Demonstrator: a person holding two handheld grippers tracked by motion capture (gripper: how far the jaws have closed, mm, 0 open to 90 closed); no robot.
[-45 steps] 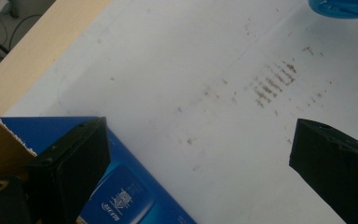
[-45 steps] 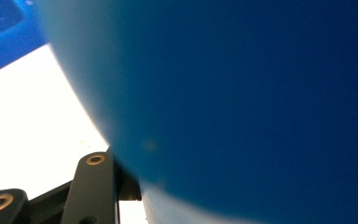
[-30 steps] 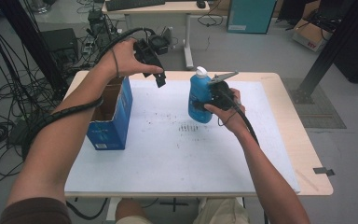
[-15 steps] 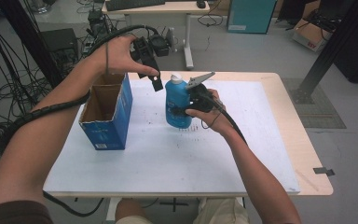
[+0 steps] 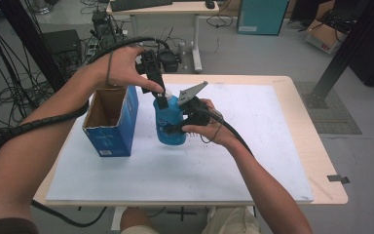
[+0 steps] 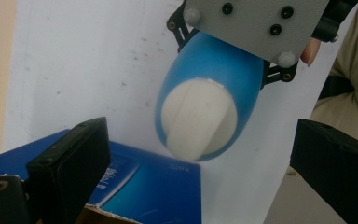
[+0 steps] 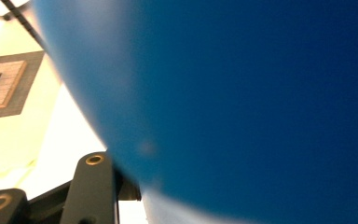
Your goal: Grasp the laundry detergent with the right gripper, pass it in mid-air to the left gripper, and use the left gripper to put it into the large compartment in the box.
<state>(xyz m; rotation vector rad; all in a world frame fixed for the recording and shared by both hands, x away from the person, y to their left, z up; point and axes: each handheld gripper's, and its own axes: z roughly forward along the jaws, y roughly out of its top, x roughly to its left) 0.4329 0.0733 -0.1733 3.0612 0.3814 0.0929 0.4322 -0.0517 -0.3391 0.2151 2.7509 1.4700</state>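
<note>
Two grippers: my right gripper (image 5: pixel 175 127) squeezes the blue bottle (image 5: pixel 169 124); my open left gripper (image 5: pixel 161 100) should grab its white cap (image 6: pixel 199 117) gently.

On the one white table (image 5: pixel 253 161) I count one blue bottle (image 5: pixel 168 124) with one white cap (image 6: pixel 198 116), one open blue box (image 5: pixel 112 122), and two black grippers, the left one (image 5: pixel 161 97) and the right one (image 5: pixel 177 127), each in one hand.
</note>
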